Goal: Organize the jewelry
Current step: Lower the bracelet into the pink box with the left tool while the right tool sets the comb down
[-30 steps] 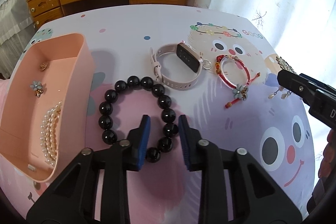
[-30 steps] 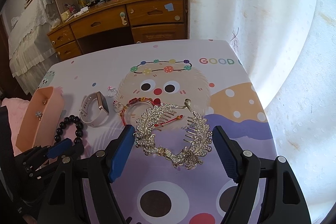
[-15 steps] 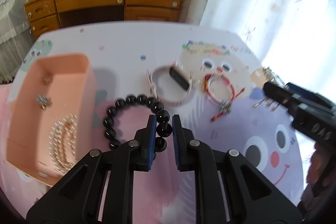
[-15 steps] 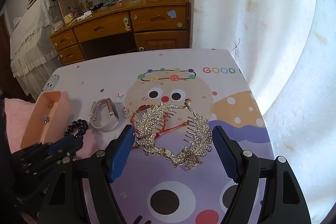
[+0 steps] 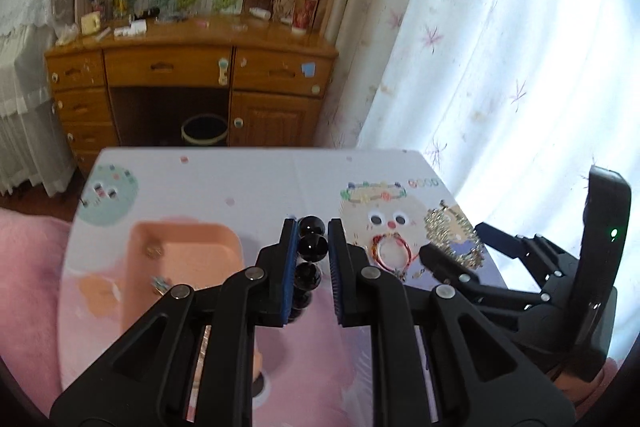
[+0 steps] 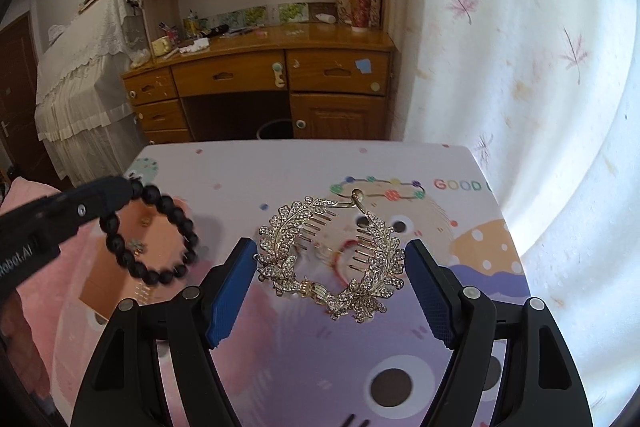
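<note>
Left hand-held gripper (image 5: 311, 259) clamps the bead bracelet (image 6: 150, 233), raised at frame left above the pink box (image 5: 192, 259). Right hand-held gripper (image 6: 330, 289) gapes wide, empty, straddling the hair comb (image 6: 332, 259) on the table (image 6: 280, 163), centre frame.

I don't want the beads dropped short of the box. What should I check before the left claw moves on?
1. Left claw shut on the bead bracelet: ok.
2. Bracelet hanging free, off the table: ok.
3. Bracelet fully over the pink box: cannot tell.
4. Space left in the box: ok.
5. Right claw open around the hair comb, apart from the left claw: ok.
</note>
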Tool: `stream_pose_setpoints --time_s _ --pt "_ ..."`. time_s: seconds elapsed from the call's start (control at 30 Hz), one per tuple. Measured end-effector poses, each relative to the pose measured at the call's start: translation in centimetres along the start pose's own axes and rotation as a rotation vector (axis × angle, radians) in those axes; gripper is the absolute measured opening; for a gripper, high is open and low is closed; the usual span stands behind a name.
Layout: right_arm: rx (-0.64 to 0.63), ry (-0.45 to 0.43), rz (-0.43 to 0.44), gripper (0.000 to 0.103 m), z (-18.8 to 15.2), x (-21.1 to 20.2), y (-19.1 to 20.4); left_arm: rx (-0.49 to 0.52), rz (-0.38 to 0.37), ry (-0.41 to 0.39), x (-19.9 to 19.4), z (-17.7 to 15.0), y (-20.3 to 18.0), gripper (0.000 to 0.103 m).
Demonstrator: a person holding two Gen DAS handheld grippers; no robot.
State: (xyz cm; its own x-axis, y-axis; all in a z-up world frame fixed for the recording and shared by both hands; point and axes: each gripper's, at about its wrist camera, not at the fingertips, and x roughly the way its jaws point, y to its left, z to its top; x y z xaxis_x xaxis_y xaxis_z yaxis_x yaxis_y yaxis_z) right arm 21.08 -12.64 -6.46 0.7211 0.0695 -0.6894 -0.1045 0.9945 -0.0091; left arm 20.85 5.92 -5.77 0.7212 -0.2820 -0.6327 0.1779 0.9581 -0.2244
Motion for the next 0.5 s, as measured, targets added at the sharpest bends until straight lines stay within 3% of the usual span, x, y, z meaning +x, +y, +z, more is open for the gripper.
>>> stream_pose_setpoints --time_s 0.2,0.37,0.5 --pt "-0.049 -0.06 0.006 0.076 1.4 -2.5 6.0 -0.012 -0.009 -0.049 -3.9 2.3 3.0 0.012" --pt "-0.119 -0.137 0.058 0.076 1.9 -4.8 12.2 -0.094 -0.092 -0.038 -5.7 3.4 7.0 0.012" --pt "-0.181 -0.126 0.101 0.076 1.1 -5.5 17.1 -0.034 -0.046 -0.039 -6.5 3.3 8.7 0.012"
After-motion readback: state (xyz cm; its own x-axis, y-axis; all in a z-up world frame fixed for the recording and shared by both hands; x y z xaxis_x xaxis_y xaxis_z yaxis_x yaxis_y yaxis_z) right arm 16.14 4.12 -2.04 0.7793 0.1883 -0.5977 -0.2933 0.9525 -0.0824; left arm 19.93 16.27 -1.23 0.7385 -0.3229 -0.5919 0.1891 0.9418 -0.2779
